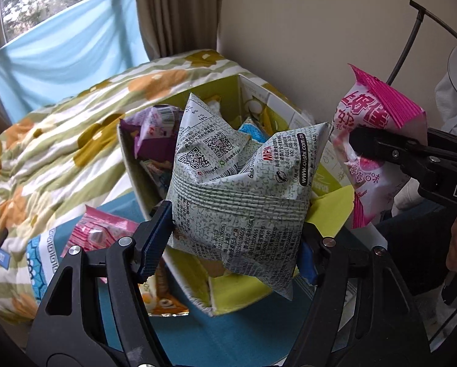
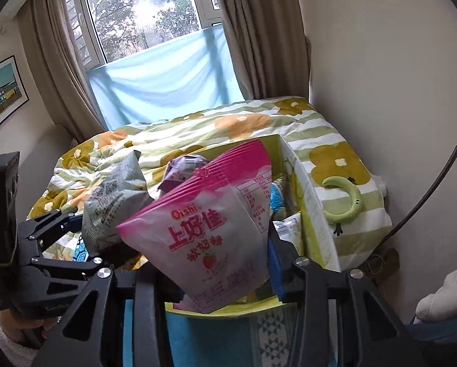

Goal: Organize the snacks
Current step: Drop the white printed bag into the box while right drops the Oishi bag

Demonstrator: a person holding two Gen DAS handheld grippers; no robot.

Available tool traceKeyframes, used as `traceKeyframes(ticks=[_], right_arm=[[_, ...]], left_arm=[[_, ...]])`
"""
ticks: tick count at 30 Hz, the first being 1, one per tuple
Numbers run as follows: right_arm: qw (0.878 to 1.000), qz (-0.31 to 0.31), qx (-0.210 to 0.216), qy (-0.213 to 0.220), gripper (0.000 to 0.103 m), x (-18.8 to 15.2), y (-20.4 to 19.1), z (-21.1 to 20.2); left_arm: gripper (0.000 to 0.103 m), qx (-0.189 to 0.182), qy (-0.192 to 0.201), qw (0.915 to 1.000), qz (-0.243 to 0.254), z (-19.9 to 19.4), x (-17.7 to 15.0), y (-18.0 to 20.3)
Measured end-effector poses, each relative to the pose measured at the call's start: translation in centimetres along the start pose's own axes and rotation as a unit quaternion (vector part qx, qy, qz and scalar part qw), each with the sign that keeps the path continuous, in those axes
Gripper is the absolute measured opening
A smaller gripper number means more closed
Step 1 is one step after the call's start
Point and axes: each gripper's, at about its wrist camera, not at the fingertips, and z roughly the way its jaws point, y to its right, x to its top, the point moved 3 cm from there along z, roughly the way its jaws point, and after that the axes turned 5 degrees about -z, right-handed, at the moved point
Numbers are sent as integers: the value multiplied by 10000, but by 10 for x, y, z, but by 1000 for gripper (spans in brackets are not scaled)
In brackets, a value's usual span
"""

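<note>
Left tool (image 1: pixel 234 238) grips grey snack bag (image 1: pixel 237 189); box (image 1: pixel 130 156) below.

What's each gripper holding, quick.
Left gripper: closed on the grey snack bag.
Right gripper: closed on the pink snack bag.

Daylit window (image 2: pixel 142 9) w/ beige curtains (image 2: pixel 252 39), cream wall (image 2: pixel 381 76), floral-quilted bed (image 2: pixel 228 128); poss. framed print (image 2: pixel 1 91) left.

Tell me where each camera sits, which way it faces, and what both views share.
Left wrist: on the left gripper, facing down at the grey snack bag it grips over the box; right gripper at right.
Right wrist: on the right gripper, holding the pink snack bag, facing the window; left gripper at left.
Shared: both bags, box, floral quilt.
</note>
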Motion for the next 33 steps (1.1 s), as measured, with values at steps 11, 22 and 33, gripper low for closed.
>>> traceKeyframes(ticks=[11, 22, 33], right_arm=[[9979, 41, 505, -393, 38, -8, 58, 33], [9937, -191, 816, -747, 38, -7, 58, 55], [9951, -229, 783, -551, 92, -14, 47, 57]], left_arm=[[102, 851, -8, 9946, -589, 2, -22, 1], [102, 1117, -215, 9873, -1113, -30, -48, -38], [102, 1085, -228, 9774, -1800, -38, -82, -65]])
